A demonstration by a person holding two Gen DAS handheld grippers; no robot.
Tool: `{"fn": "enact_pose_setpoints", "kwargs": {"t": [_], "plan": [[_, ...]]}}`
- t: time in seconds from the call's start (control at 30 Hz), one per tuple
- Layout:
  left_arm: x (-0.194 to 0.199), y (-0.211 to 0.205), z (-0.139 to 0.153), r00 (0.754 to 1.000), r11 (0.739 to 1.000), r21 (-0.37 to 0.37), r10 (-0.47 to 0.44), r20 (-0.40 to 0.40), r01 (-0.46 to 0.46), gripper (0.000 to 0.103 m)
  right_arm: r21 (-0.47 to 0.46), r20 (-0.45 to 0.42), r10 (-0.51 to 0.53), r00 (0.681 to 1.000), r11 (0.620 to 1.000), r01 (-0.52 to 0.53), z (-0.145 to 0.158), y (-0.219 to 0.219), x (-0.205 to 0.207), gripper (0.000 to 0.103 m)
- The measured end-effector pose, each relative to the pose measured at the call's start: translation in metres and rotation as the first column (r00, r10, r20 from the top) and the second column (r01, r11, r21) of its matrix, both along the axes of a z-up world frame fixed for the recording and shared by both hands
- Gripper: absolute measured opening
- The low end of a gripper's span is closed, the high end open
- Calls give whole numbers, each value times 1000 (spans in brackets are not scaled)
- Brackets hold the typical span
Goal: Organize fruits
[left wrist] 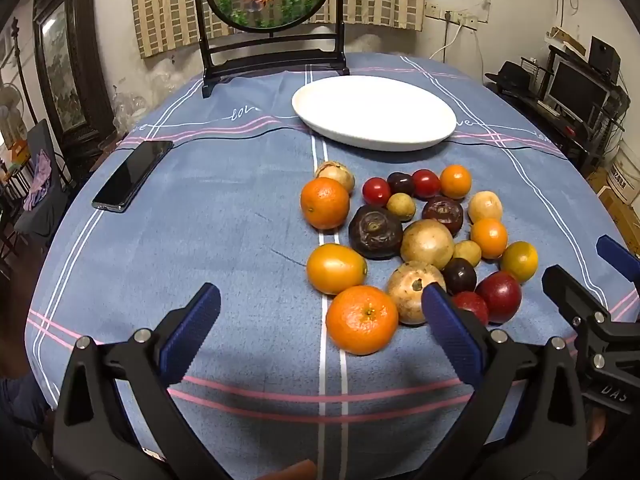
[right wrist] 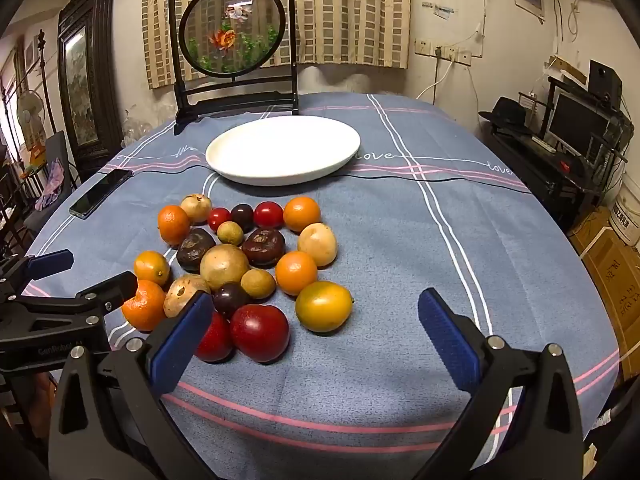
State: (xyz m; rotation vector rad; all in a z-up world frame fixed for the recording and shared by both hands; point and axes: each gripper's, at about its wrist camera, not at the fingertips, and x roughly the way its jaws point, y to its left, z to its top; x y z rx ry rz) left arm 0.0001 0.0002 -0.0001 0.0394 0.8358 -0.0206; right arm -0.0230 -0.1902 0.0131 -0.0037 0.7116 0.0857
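Blue cloth with white and pink stripes covers the table (left wrist: 240,216) beneath both our tools, and it is the largest thing before us. Beyond our fingertips, at the table's far edge, stands a dark wooden stand with a round painted screen (right wrist: 234,32). Nearer than that, still well ahead of both tools, we see the white plate (left wrist: 372,114), which holds nothing.

Between the plate and our tools lies the cluster of fruits (right wrist: 248,264), all loose on the cloth: oranges, pale brown round fruits, dark wrinkled ones, red and dark plums, small red tomatoes. From the left tool the cluster sits ahead and to its right side; from the right tool it sits ahead and to its left side.

Our left gripper (left wrist: 320,336) has its blue pads spread wide with nothing between them except cloth and, just ahead of the gap, a mandarin (left wrist: 362,319). Its right finger overlaps a pale brown fruit (left wrist: 412,292) in the view; we cannot tell whether they touch. Our right gripper (right wrist: 316,340) is likewise spread wide and grips nothing; a red plum (right wrist: 259,332) lies just inside its left finger.

A black phone (left wrist: 132,175) lies far off to the left tool's left side.
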Motion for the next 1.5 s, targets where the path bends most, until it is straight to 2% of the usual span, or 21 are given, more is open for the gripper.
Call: {"fn": "enact_pose_setpoints", "kwargs": {"t": [0.33,0.43,0.7,0.93,1.03,1.5], "plan": [[-7,-14,2,1000,1000,17,-10,11,10,101,2,2,2,1000,1000,-2,-3,0,-3,102],[3,9,-3,1000,999,-31,18,-17,-19,101,4,1,1,1000,1000,-1,-1,-1,-5,102],[-2,4,1,1000,1000,-16,22,3,-21,101,3,2,-1,1000,1000,1,-3,0,-5,102],[-2,10,1,999,997,-51,53,-7,-53,101,4,2,0,1000,1000,0,-2,-1,-6,102],[-4,6,2,999,999,-21,39,7,-39,101,6,0,1,1000,1000,-1,-4,-1,-2,102],[-4,6,-1,999,999,-30,37,-9,-37,101,7,-4,5,1000,1000,-5,-4,-2,-2,102]]}}
